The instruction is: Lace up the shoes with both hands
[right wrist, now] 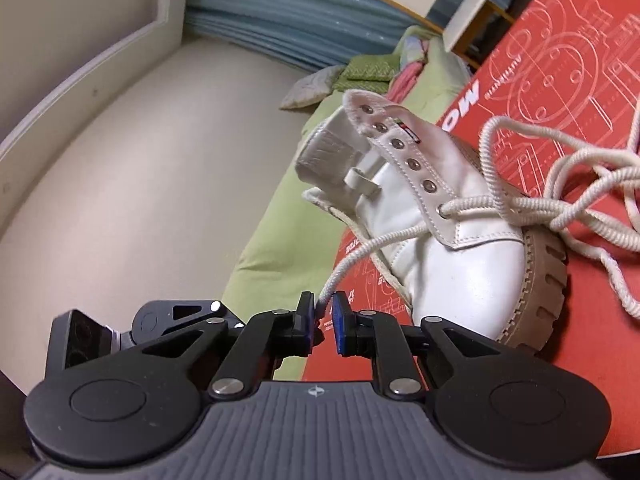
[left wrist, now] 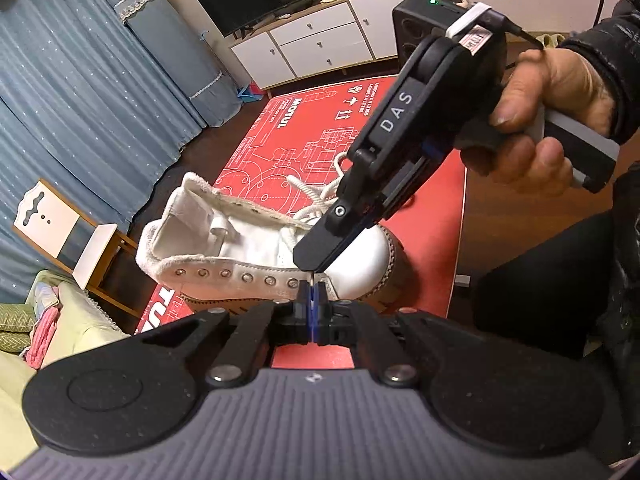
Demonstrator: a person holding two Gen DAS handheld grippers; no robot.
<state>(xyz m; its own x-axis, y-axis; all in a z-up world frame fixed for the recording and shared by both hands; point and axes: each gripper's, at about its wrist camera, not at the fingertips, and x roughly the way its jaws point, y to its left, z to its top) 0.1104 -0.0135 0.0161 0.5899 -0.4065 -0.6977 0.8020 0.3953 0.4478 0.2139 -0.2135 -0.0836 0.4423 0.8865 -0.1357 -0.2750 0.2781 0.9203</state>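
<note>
Pinching the lace tip, left gripper fully closed; right gripper slightly parted around lace beside white shoe.

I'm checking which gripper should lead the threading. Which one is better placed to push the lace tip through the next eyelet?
Probably the left. The left gripper is shut on the lace tip, right beside the near eyelet row of the shoe. The right gripper has the lace running between parted fingers, not clamped.

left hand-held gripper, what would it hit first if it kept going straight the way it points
Probably the right hand-held gripper, whose tips sit just beyond the left hand-held gripper, with the white boot's eyelet side right behind. Depth between them is unclear.
</note>
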